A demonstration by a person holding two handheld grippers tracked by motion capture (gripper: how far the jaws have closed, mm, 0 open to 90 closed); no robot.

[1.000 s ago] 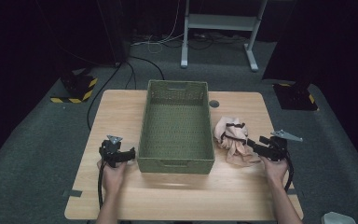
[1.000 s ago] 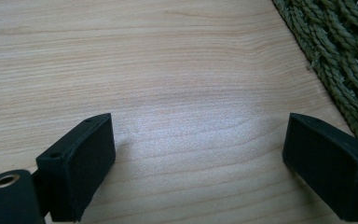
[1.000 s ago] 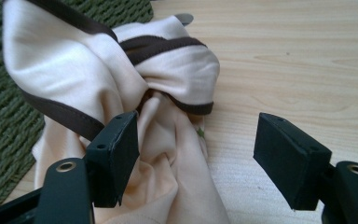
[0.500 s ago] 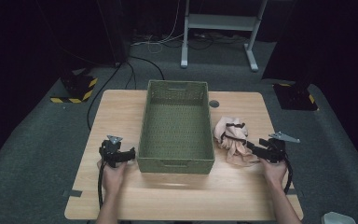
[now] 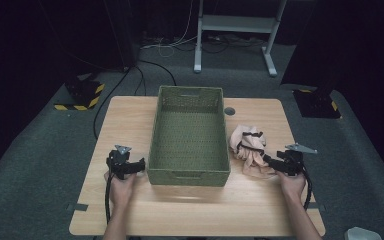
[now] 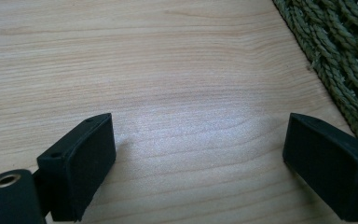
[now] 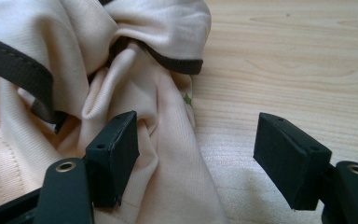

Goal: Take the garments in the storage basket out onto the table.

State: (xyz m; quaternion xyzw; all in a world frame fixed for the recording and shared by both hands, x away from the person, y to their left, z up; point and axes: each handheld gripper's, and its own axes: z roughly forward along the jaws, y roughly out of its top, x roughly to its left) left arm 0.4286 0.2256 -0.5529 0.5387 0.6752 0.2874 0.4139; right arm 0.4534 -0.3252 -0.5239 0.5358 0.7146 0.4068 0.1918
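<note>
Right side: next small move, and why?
Probably close the right hand-held gripper on the cloth. Its jaws stand open with a cloth fold between them, and the empty basket sits alongside.

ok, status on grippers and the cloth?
Right gripper open, straddling cloth edge. Left gripper open over bare table beside basket. Nothing blocking.

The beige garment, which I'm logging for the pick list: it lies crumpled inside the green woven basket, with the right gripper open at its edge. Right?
Not quite. The beige garment lies crumpled on the wooden table to the right of the green woven basket, not inside it, as the high view shows. The right gripper is indeed open at its edge.
</note>
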